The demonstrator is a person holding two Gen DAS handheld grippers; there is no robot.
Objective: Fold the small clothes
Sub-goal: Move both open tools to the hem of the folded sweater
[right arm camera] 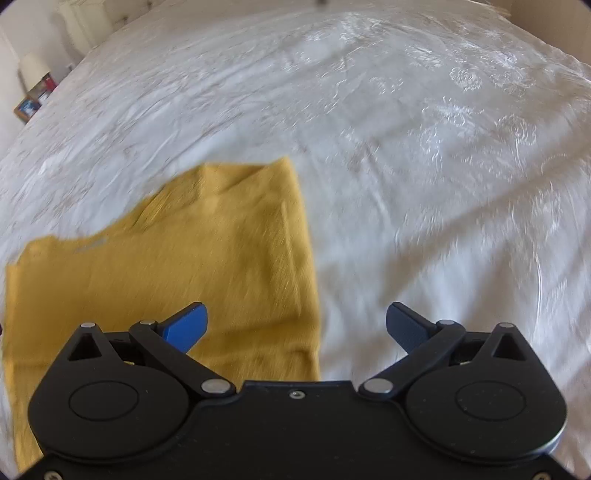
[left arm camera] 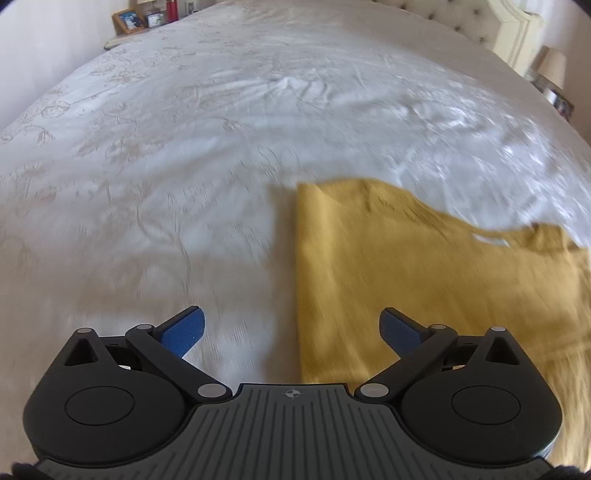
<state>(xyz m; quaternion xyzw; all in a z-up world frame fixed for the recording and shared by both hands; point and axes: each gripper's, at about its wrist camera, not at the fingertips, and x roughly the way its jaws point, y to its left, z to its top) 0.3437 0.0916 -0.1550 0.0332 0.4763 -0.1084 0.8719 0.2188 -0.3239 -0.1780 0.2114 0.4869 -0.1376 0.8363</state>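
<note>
Mustard garment (left arm camera: 424, 280), lying flat on the white bedspread (left arm camera: 184, 147); it looks light, soft and limp. Left gripper (left arm camera: 291, 328) and right gripper (right arm camera: 295, 325) both spread wide, holding nothing. Likely best pinched at its near corners.

Yellow garment (left arm camera: 424, 288): right part cut off by the left wrist frame edge, near hem hidden behind the left gripper (left arm camera: 291, 328) body. Weave smeared by motion blur. In the right wrist view its left side runs out of frame and its near edge sits behind the right gripper (right arm camera: 297, 325). Bedspread (left arm camera: 166, 166) pattern blurred near the grippers. Far nightstand items (left arm camera: 147, 16) too small to identify.
</note>
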